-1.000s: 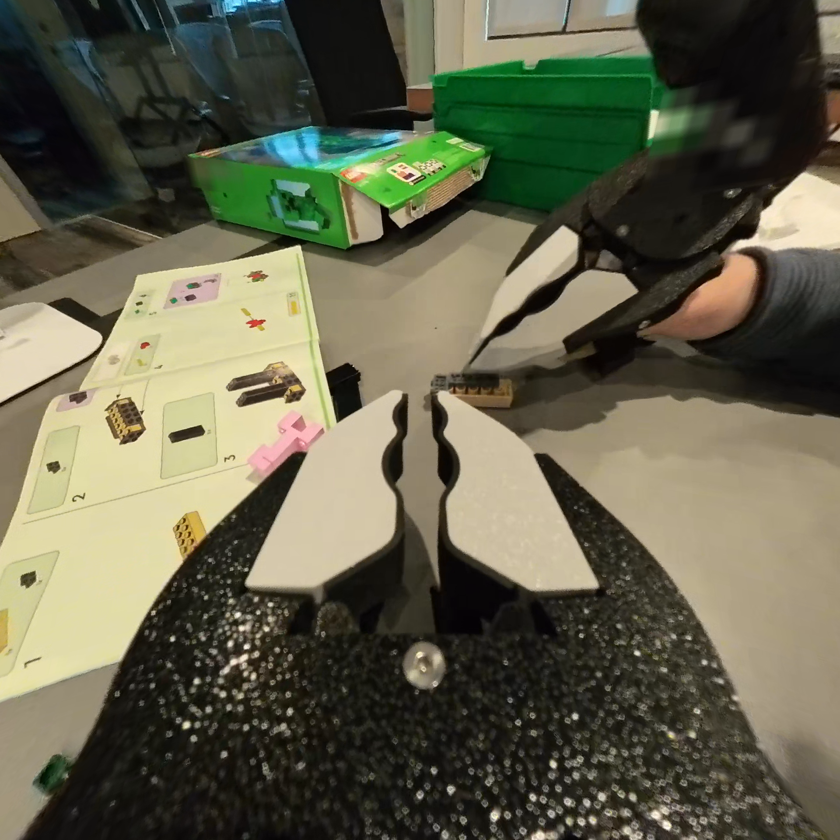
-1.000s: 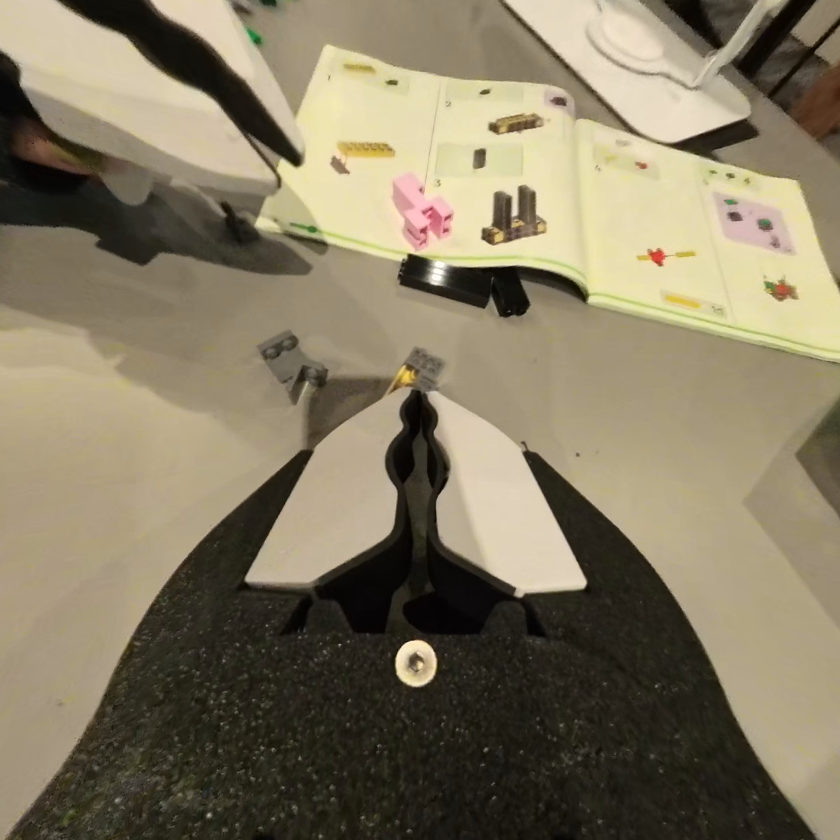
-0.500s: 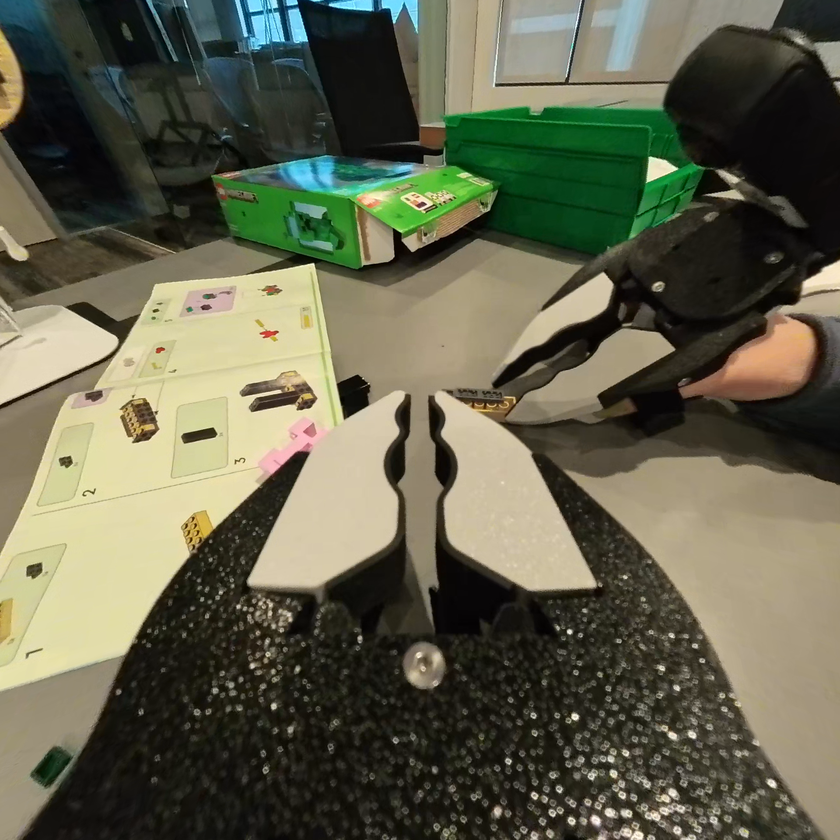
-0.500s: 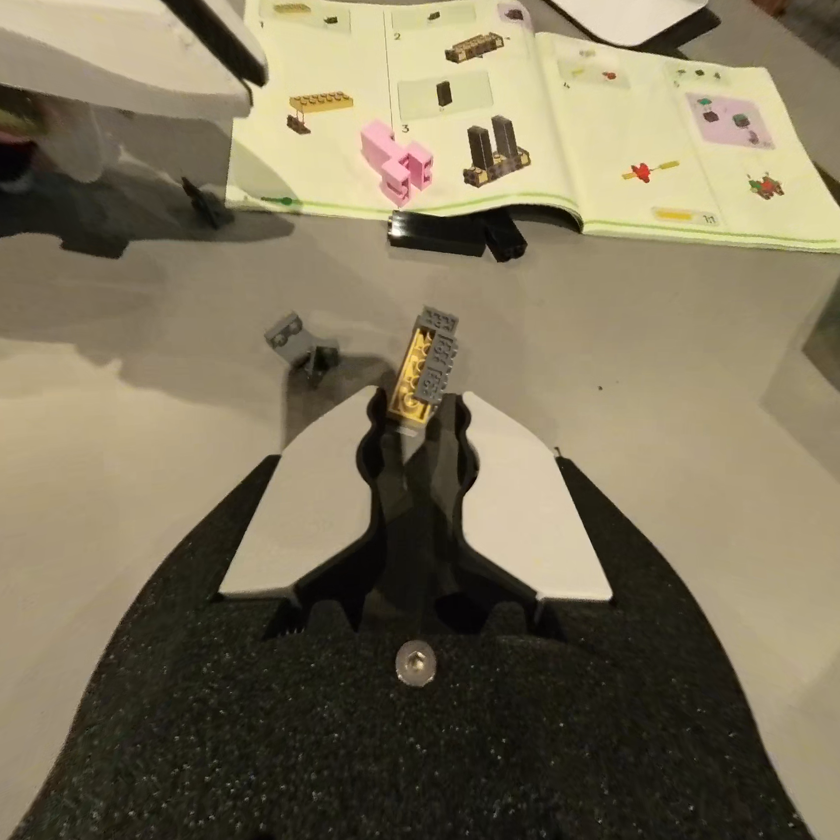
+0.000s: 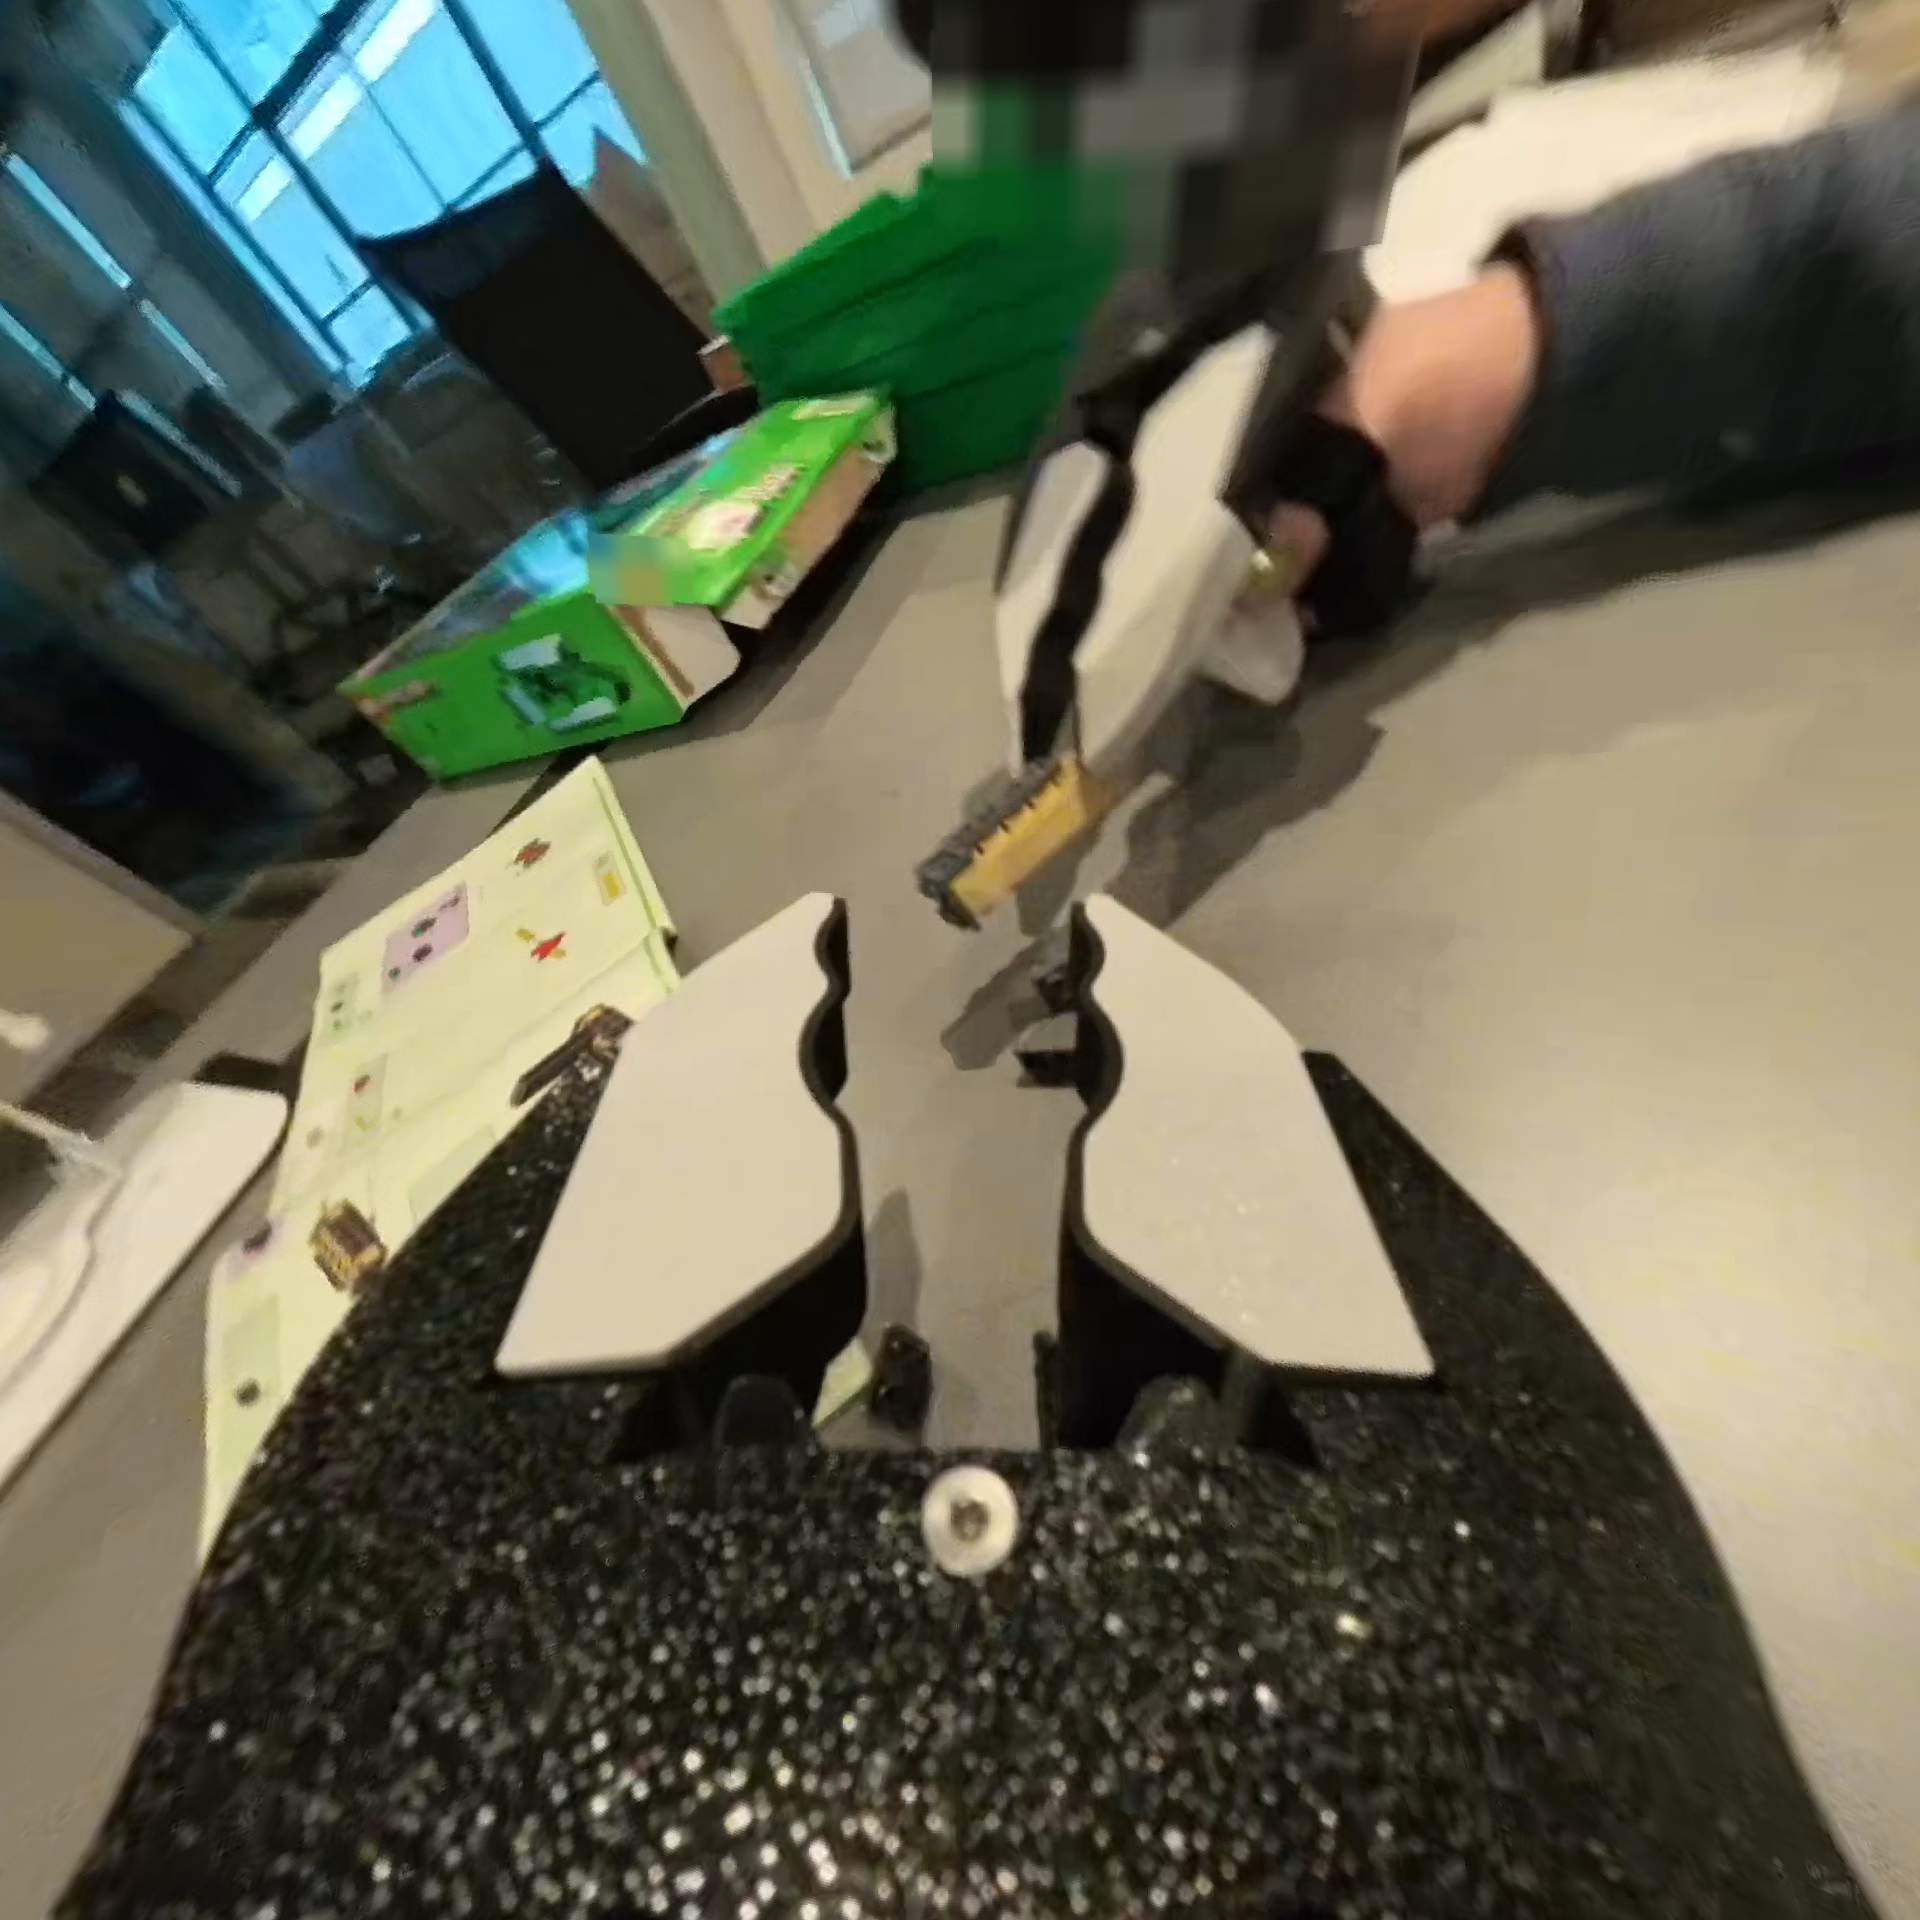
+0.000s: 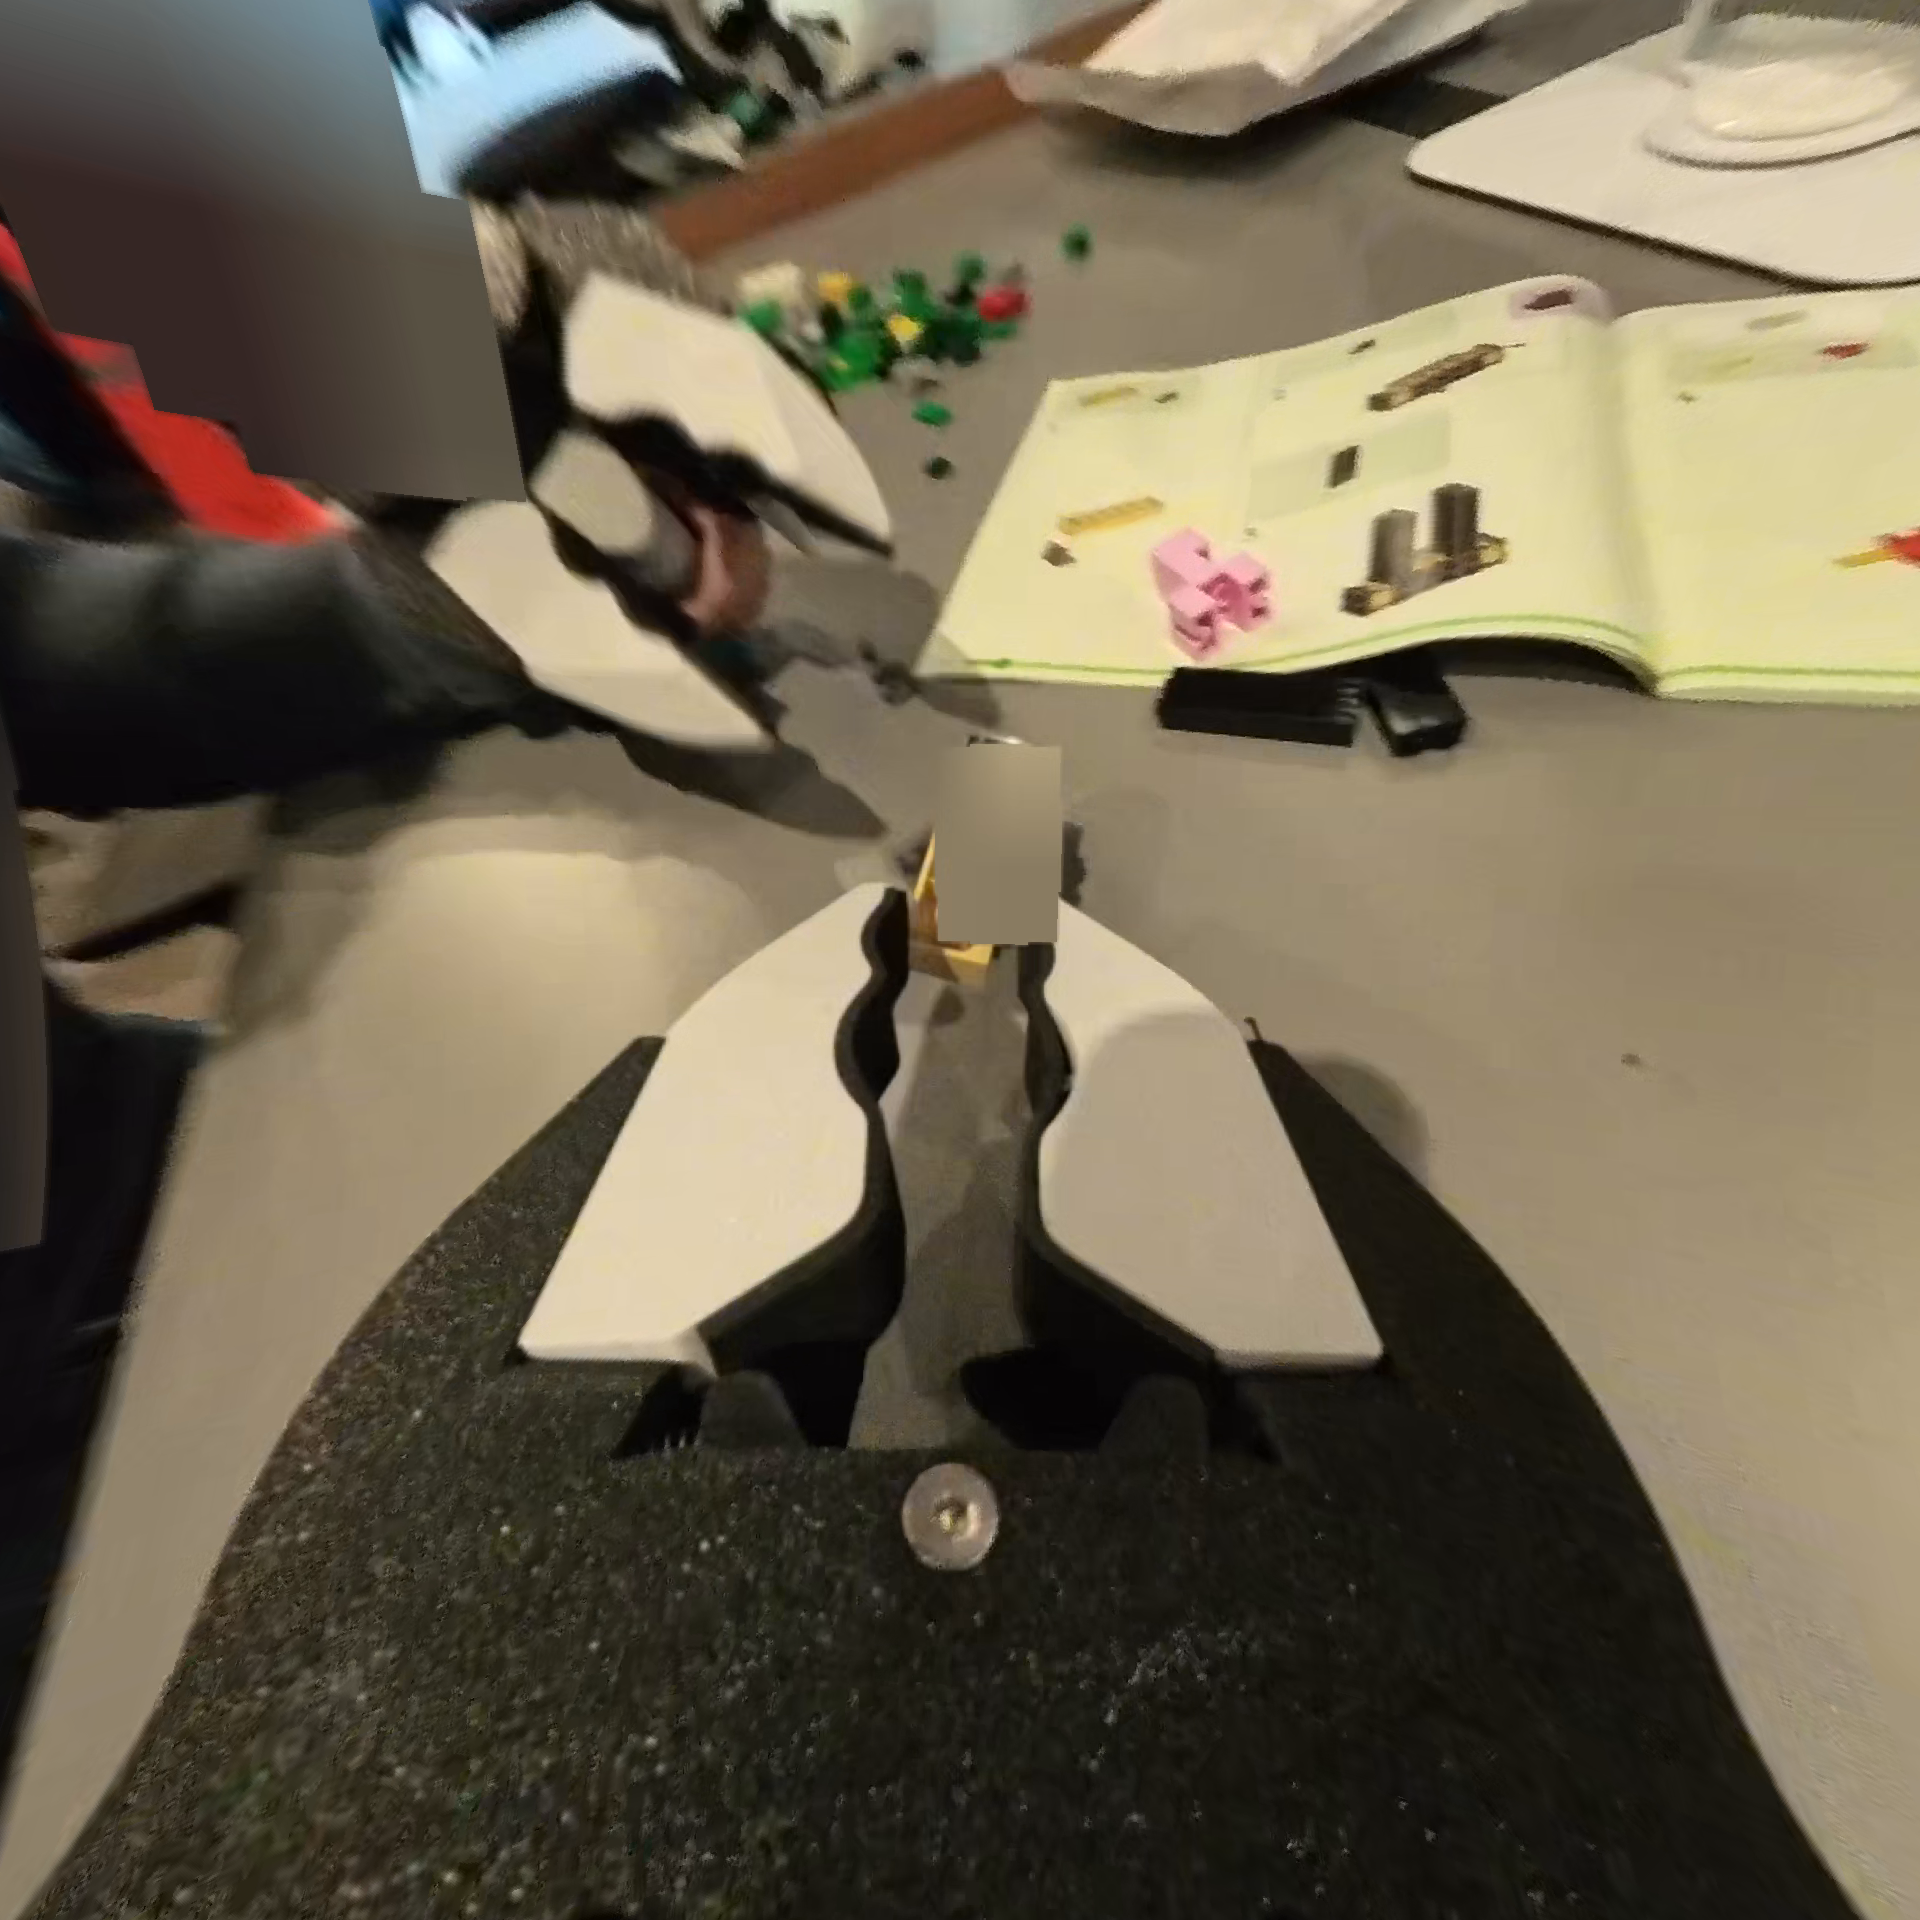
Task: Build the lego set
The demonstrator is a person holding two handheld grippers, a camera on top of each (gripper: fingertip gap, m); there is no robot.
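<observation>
My right gripper (image 6: pixel 966 920) is shut on a tan brick with a grey plate on top (image 5: pixel 1003 847) and holds it tilted above the grey table (image 5: pixel 1558 987). In the right wrist view only a tan edge of the brick (image 6: pixel 951 958) shows below a blur patch. My left gripper (image 5: pixel 956 925) is open and empty, with its tips just below and in front of the held brick. It also shows in the right wrist view (image 6: pixel 831 634), blurred. A small grey piece (image 5: pixel 1023 1003) lies by its right finger.
An open instruction booklet (image 6: pixel 1455 436) lies on the table with a pink piece (image 6: pixel 1210 597) on it and black bricks (image 6: pixel 1262 707) at its edge. Loose green pieces (image 6: pixel 894 322) lie beyond. A green box (image 5: pixel 582 644) and green bins (image 5: pixel 914 343) stand at the back. My right fingertips sit around 6 cm from my left ones.
My right gripper has closed on the tan and grey brick and lifted it off the table. My left gripper has opened and moved up close to the brick.
</observation>
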